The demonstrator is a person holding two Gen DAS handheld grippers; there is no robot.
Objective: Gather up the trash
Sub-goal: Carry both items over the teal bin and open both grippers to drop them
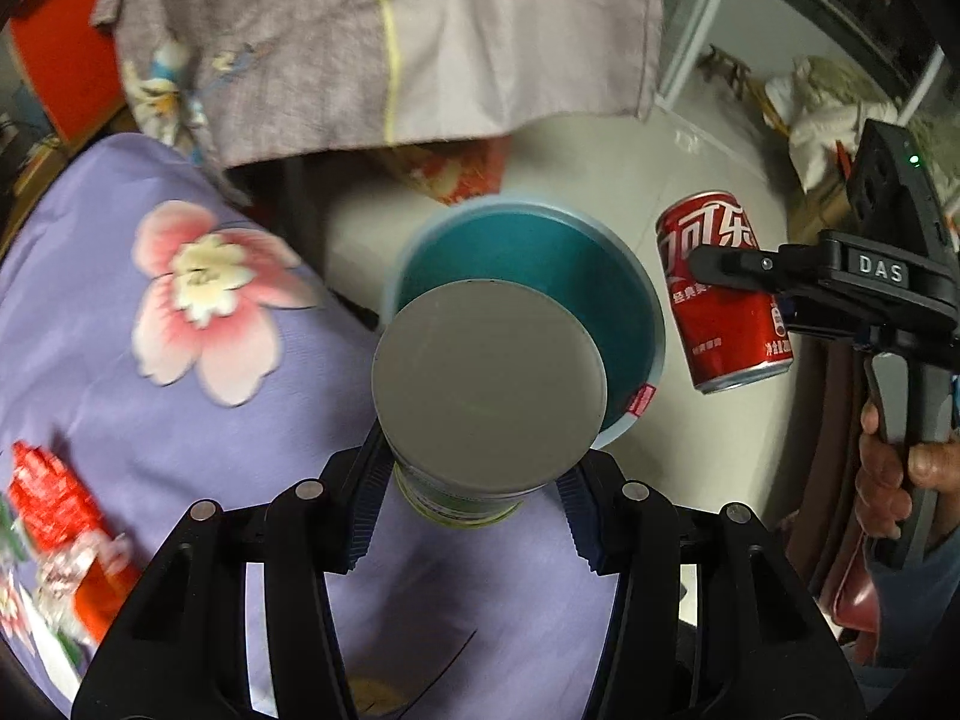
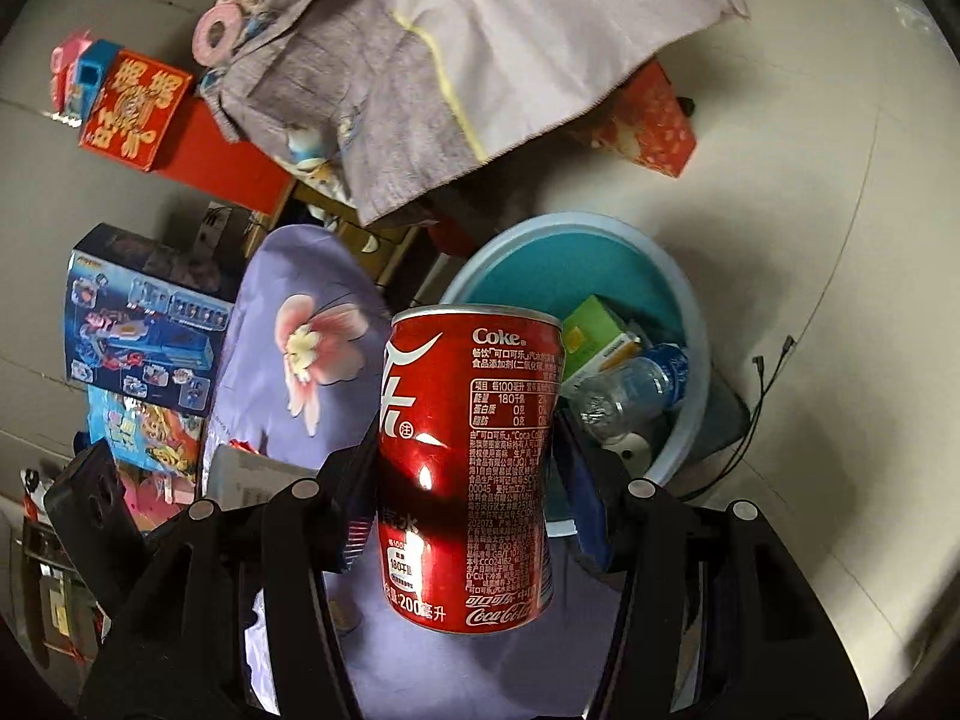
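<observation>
1. The left gripper (image 1: 474, 498) has its jaws clamped on a round tin (image 1: 489, 387), its flat grey end toward the camera and green-and-white side just showing. The tin hangs over the 7 o'clock rim of the blue basin (image 1: 651, 324), hiding most of the basin's inside.
2. Only the right wrist view looks into the basin (image 2: 696, 324): a green carton (image 2: 591, 330) and a crushed clear bottle (image 2: 636, 387) lie at its 4 o'clock side.
3. The right gripper (image 2: 465, 480) has its jaws clamped on a red Coke can (image 2: 471, 468), held near the basin's 8 o'clock rim.
4. The left view shows that can (image 1: 723, 294) from outside, at 3 o'clock of the basin above the floor, and the hand (image 1: 894, 474) on the handle.
5. A purple flowered pillow (image 1: 168, 360) lies at 9 o'clock; only the left view shows the red wrapper (image 1: 60, 504) on it.
</observation>
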